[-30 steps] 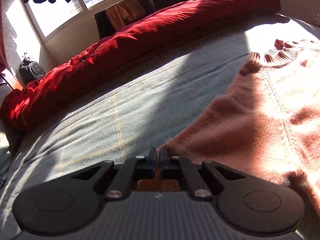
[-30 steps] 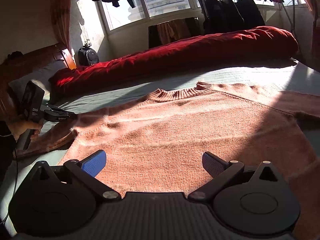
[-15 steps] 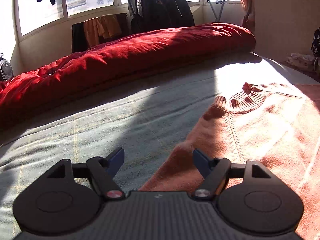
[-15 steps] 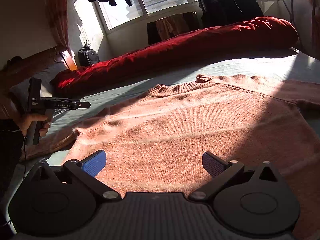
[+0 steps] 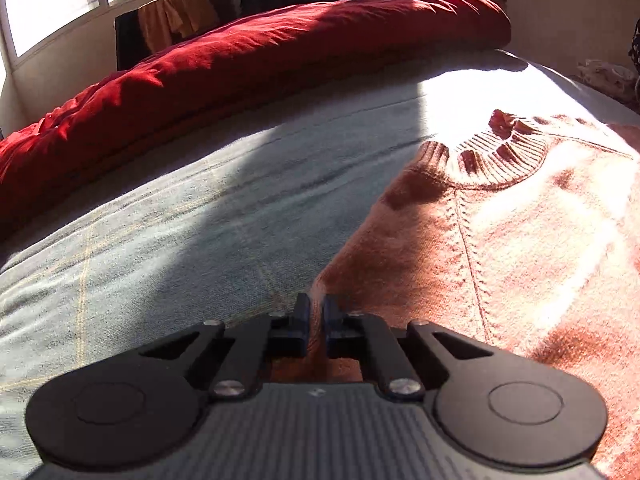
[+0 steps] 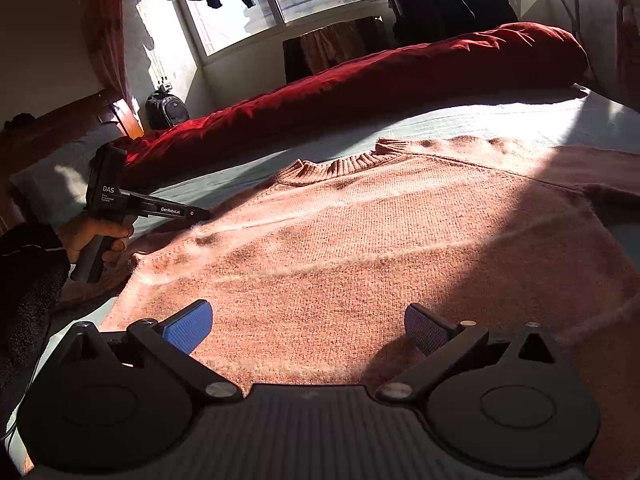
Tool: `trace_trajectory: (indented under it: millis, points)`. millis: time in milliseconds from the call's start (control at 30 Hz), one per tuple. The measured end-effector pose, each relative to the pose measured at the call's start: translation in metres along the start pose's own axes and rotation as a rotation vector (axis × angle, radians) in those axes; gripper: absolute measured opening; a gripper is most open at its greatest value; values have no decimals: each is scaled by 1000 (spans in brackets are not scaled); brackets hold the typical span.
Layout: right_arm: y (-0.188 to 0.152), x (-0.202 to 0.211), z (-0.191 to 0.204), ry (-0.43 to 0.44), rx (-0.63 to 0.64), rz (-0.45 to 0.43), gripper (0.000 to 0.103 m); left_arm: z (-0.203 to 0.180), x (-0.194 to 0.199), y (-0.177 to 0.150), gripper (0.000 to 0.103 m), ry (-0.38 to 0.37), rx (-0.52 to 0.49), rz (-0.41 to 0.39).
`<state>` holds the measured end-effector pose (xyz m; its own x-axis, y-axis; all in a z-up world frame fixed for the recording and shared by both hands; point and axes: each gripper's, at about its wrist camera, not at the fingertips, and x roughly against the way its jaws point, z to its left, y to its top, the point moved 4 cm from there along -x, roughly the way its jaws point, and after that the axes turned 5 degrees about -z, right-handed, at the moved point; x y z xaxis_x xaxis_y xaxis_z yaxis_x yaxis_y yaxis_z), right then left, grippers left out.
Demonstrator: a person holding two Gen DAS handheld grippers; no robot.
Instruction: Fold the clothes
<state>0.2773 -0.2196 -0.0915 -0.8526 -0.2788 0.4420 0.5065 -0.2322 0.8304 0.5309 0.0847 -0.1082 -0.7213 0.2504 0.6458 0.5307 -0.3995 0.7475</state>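
Reading "DAS" and "GenRobot.AI", the left tongs point(image 6: 200, 215) pinch the sweater point(image 6: 360, 248).

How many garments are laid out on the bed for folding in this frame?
1: a pink knit sweater spread flat on the grey bedsheet, its shoulder edge pinched by the left gripper. Other clothes hang by the window, off the bed.

Sweater point(image 6: 400, 240) right sleeve: cut off by the frame edge.
Sweater hem: hidden behind the right gripper point(image 6: 308, 324) body.
Backpack point(image 6: 166, 110) details: too small to be told.
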Motion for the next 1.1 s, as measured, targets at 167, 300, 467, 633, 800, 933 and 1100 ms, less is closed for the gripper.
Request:
trace_trajectory:
  millis: [167, 300, 467, 633, 800, 933, 1100]
  points:
    - [0, 4, 6, 16, 9, -3, 103, 29, -11, -1, 5, 123, 131, 23]
    - [1, 8, 4, 24, 22, -16, 103, 31, 23, 0, 10, 26, 205, -31]
    - [-3, 4, 0, 39, -36, 8, 103, 0, 66, -3, 23, -175, 207, -7]
    - [-4, 14, 6, 41, -32, 8, 103, -4, 65, -32, 28, -167, 301, 106]
    - [2, 34, 6, 15, -32, -17, 103, 42, 78, -59, 28, -88, 516, 112]
    - [6, 50, 7, 7, -42, -39, 103, 56, 100, -70, 28, -44, 552, 103]
    - [8, 65, 18, 15, -17, -58, 103, 64, 131, -79, 36, -19, 593, 73]
